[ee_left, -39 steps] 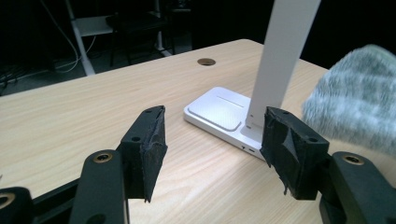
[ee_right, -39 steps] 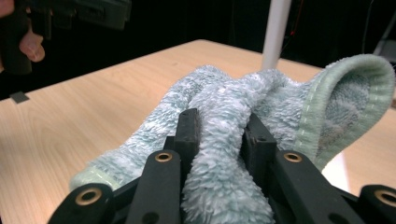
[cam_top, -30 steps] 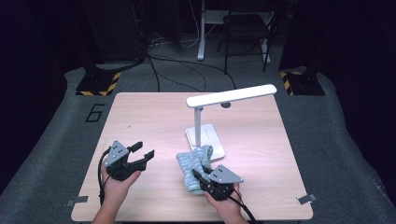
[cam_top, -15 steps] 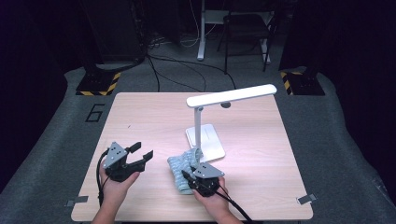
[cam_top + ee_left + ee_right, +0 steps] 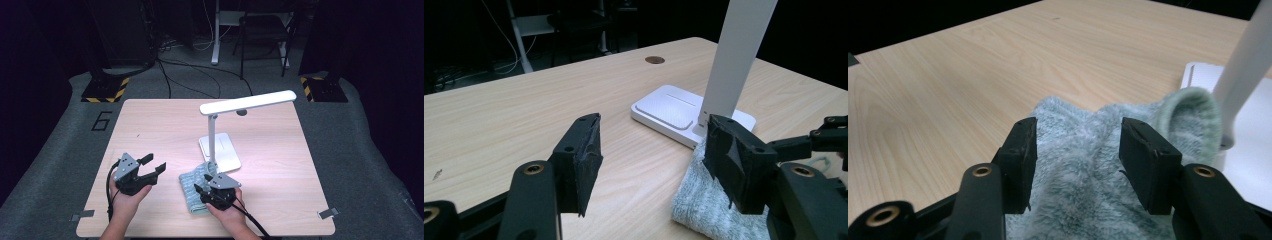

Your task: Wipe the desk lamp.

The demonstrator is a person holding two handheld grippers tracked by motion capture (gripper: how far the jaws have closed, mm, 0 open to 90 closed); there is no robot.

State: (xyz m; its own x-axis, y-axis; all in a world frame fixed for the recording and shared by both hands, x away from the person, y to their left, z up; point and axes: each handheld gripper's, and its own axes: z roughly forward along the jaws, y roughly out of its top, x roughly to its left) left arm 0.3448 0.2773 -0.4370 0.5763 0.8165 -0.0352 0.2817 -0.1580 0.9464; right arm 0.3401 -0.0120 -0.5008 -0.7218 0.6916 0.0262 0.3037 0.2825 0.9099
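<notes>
High view: a person's two grippers work at a wooden desk [image 5: 150, 130], where a grey-green towel [image 5: 192, 182] lies folded just in front of a white lamp [image 5: 220, 150], one corner touching its base. The left gripper [image 5: 152, 165] hovers beside the towel, fingers apart and empty; the right gripper [image 5: 200, 192] sits over the towel's near end, its fingers having just been opening, the cloth between them but not pinched. Left gripper view: both fingers [image 5: 584, 155] stand wide over bare desk, and the towel [image 5: 704, 210] shows low at right, cut off by the frame and partly behind a finger. Right gripper view: the fingers [image 5: 1020, 155] straddle the towel [image 5: 1083, 165], pads clear of the pile. The risk, as it looks: the towel's far corner rests against the lamp's stem [image 5: 1243, 75], so any tug could drag or tip the lamp, or unfold the cloth. The towel's underside and near edge stay hidden beneath the gripper.
</notes>
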